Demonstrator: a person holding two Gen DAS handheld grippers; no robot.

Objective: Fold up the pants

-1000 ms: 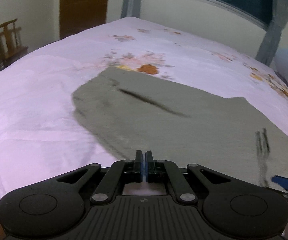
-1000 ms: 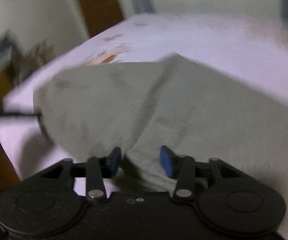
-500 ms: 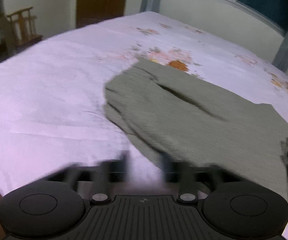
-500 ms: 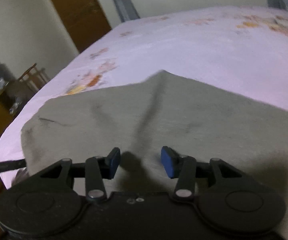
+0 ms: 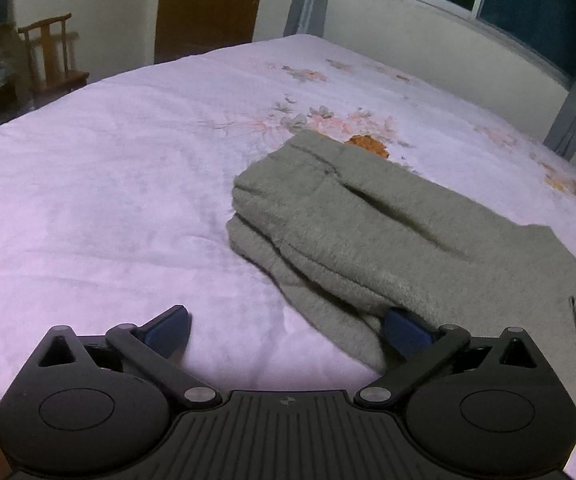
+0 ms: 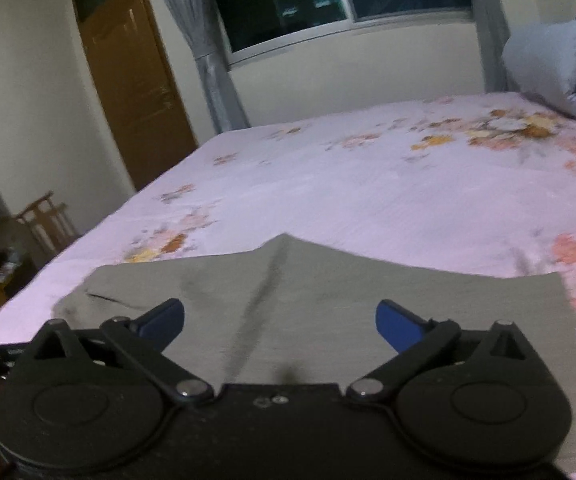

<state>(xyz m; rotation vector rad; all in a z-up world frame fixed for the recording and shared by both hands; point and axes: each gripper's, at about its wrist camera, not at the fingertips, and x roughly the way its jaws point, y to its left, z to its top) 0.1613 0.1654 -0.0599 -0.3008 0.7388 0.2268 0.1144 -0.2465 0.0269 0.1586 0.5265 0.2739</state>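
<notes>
The grey pants [image 5: 388, 236] are seen lying on the bed [image 5: 108, 200], long axis running right from the spread, empty left gripper [image 5: 286, 330], directly beneath the likewise spread right gripper [image 6: 280, 322].

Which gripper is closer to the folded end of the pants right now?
Left. The left gripper is open at the folded end of the pants, one finger against them. The right gripper is open over their flat part.

The left claw [image 5: 286, 326] is spread wide, its blue-padded fingers [image 5: 168, 326] far apart and gripping nothing. The right claw [image 6: 280, 318] is likewise spread wide, both fingers splayed, nothing between them.
</notes>
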